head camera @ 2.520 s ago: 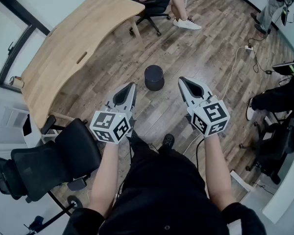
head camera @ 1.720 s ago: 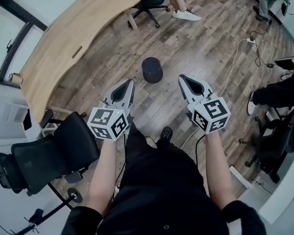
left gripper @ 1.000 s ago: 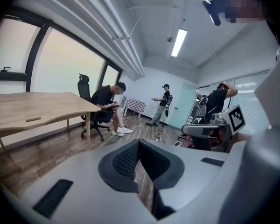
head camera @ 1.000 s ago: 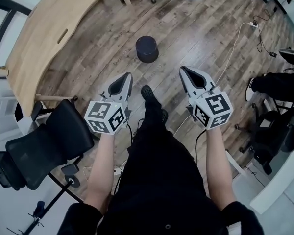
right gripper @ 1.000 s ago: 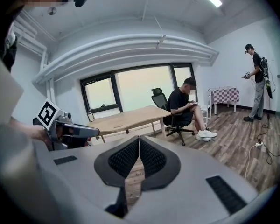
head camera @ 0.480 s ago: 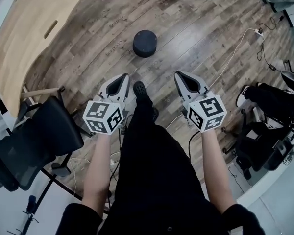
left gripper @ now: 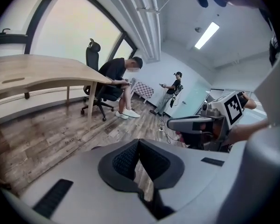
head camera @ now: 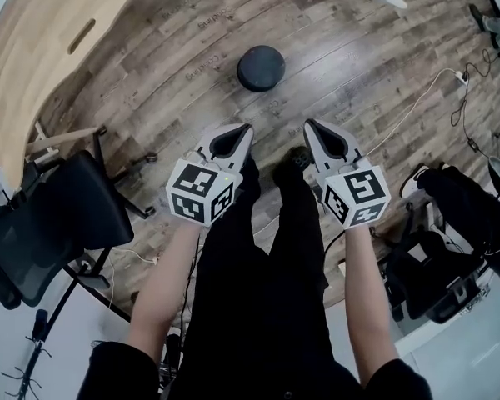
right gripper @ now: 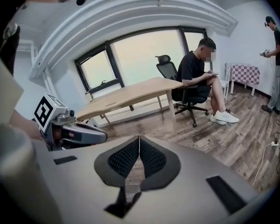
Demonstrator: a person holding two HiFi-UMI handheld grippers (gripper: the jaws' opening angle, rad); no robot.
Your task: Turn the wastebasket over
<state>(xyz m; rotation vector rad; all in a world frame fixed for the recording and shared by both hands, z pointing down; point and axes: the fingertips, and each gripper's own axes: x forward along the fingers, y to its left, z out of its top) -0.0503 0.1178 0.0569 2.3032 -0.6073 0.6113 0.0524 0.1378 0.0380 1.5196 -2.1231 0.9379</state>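
Head view, looking steeply down: the wastebasket (head camera: 261,67) stands on the plank floor (head camera: 175,82) as a dark round shape. It is ahead of both grippers, in line with the gap between them, and touches neither. Whether its mouth faces up cannot be told. Bare floor surrounds it on every side. The desk (head camera: 33,48), with its curved edge, lies well apart toward the upper left, and a black chair (head camera: 58,223) sits beside the desk's near end, close to the left arm. A white cable (head camera: 417,98) runs across the floor to the right of the wastebasket, apart from it, and a second chair (head camera: 433,282) crowds the right margin. The left gripper (head camera: 243,128) and right gripper (head camera: 310,127) are held side by side over the person's legs (head camera: 275,248), tips toward the wastebasket, with a strip of floor between tips and rim. Left gripper view and right gripper view: each pair of jaws is closed, the ribbed pads meeting at their tips with nothing between them. The right gripper view also shows a seated person (right gripper: 198,78) at the desk's far end.
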